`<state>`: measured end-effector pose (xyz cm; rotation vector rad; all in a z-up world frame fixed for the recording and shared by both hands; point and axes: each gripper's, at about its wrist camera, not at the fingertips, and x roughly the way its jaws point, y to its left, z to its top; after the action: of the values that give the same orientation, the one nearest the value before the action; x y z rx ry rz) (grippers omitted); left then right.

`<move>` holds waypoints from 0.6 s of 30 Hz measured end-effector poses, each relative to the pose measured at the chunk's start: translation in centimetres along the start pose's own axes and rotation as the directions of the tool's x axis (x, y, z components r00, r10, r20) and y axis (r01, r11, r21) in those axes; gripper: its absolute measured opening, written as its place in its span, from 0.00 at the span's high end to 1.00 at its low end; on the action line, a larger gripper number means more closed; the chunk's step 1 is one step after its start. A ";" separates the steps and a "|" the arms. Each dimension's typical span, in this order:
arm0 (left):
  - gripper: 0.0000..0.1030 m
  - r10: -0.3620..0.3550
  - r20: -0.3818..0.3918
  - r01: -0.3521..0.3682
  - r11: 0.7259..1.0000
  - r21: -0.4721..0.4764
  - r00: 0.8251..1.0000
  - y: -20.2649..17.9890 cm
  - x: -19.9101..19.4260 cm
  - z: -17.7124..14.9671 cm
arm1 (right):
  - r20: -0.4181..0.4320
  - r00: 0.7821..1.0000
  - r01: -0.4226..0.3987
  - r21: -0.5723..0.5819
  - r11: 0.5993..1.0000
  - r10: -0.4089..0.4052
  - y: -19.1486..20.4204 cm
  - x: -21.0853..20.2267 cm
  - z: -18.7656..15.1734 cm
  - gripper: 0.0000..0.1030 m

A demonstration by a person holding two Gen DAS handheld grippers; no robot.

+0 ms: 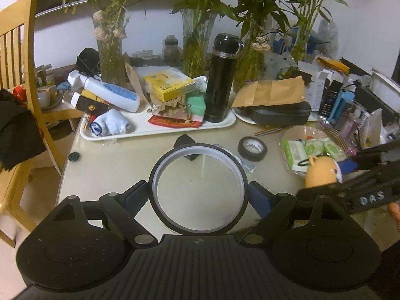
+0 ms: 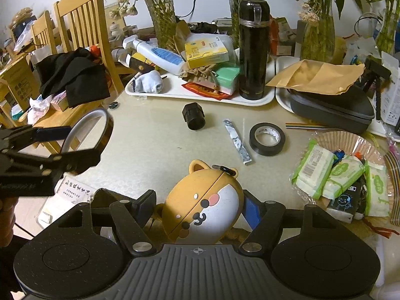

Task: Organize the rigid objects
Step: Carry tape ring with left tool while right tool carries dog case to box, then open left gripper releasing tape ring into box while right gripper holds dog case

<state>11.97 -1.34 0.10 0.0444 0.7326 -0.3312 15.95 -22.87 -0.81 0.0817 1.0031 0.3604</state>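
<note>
My left gripper (image 1: 198, 197) is shut on a large tape ring (image 1: 160, 172), dark outside and white inside, held above the table; it also shows at the left of the right wrist view (image 2: 86, 127). My right gripper (image 2: 200, 207) is shut on an orange-and-white dog-face case (image 2: 207, 207), also seen at the right of the left wrist view (image 1: 321, 172). On the table lie a black tape roll (image 2: 267, 138), a black cylindrical cap (image 2: 193, 116) and a silver foil strip (image 2: 237, 141).
A white tray (image 2: 200, 94) holds a black thermos (image 2: 253, 50), a yellow box (image 2: 206, 52), a lotion bottle (image 2: 157, 55) and socks. A dark hard case (image 2: 332, 107) sits on a second tray. Wet-wipe packs (image 2: 337, 177) lie right. Wooden chairs (image 2: 82, 25) stand left. Plant vases line the back.
</note>
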 end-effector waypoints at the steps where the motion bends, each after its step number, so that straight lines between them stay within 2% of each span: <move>1: 0.17 -0.005 0.000 0.005 1.000 -0.002 1.000 -0.1 -0.3 -0.3 | -0.002 1.000 0.002 -0.002 1.000 -0.002 0.1 0.0 0.0 0.28; 9: 0.16 -0.042 -0.036 0.043 0.999 0.019 0.998 -1.3 -1.5 -2.7 | 0.011 1.000 0.005 -0.014 1.000 -0.005 0.5 -1.0 -0.4 0.28; 14: 0.16 -0.085 -0.089 0.087 0.996 0.019 0.992 -1.9 -1.4 -4.2 | 0.012 1.000 0.015 -0.011 1.000 -0.015 0.4 -1.4 -0.9 0.28; 18: 0.16 -0.088 -0.130 0.093 0.995 0.034 0.988 -2.2 -0.7 -5.0 | 0.019 1.000 0.008 -0.009 1.000 -0.008 0.6 -2.0 -1.3 0.28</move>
<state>7.54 -2.45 -2.96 0.0708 0.8576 -0.4324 13.75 -23.04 0.23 0.0727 0.9833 0.3561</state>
